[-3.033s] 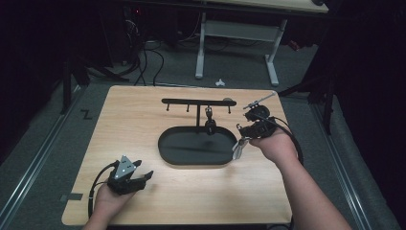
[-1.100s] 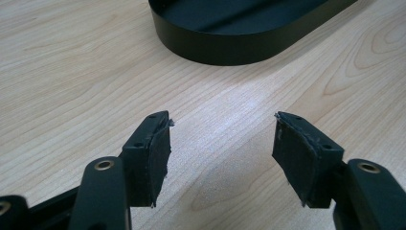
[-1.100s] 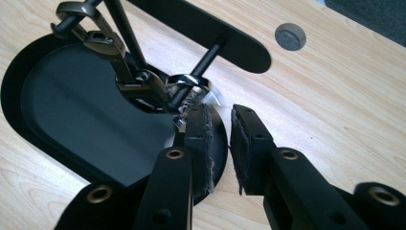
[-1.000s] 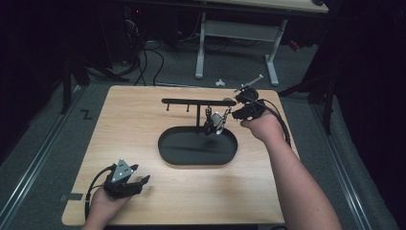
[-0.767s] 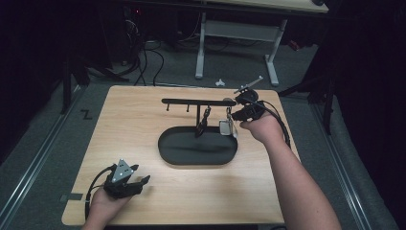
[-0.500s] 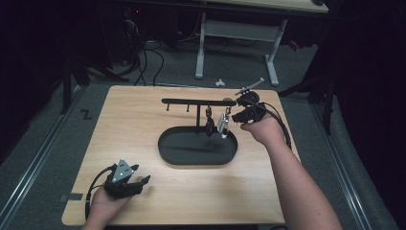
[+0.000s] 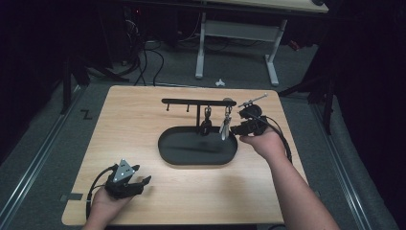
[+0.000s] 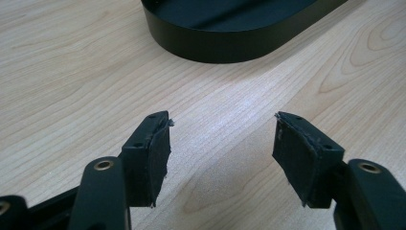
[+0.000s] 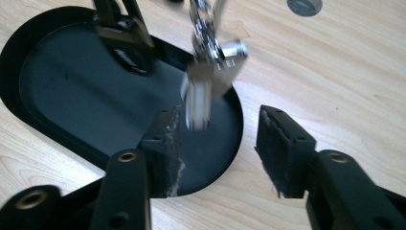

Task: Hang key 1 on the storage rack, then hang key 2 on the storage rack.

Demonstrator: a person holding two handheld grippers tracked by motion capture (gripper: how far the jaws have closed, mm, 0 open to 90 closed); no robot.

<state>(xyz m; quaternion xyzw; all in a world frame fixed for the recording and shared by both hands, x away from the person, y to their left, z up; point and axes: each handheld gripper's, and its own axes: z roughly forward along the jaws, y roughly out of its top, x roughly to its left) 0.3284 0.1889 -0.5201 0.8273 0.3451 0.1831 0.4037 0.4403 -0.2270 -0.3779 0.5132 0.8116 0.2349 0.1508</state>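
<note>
Pale wood grain covers the table point(image 7: 143, 143), and on it sits a black oval tray point(image 7: 197, 152) that forms the base of a small rack, whose upright post carries a black crossbar point(image 7: 191, 101) with hooks. Two items hang from the bar over the tray: a dark keychain point(image 7: 206, 125) near the post and, just to its right, a silvery key bundle point(image 7: 225, 125) on a chain. In the right gripper view that silvery bundle point(image 9: 206, 81) dangles blurred just beyond the jaws, apart from both pads, with the dark keychain point(image 9: 125, 40) farther left above the tray floor point(image 9: 81, 91). The right gripper point(image 7: 238, 128) is held at the tray's right end just beside the silvery bundle, its jaws spread and grasping nothing. The left gripper point(image 7: 139, 183) rests low near the table's front left corner, well apart from the tray, held by the person's left hand point(image 7: 106, 207); its jaws are likewise spread wide and empty, with bare wood between the pads point(image 8: 155, 158) and the tray's wall point(image 8: 230, 45) farther ahead.
</note>
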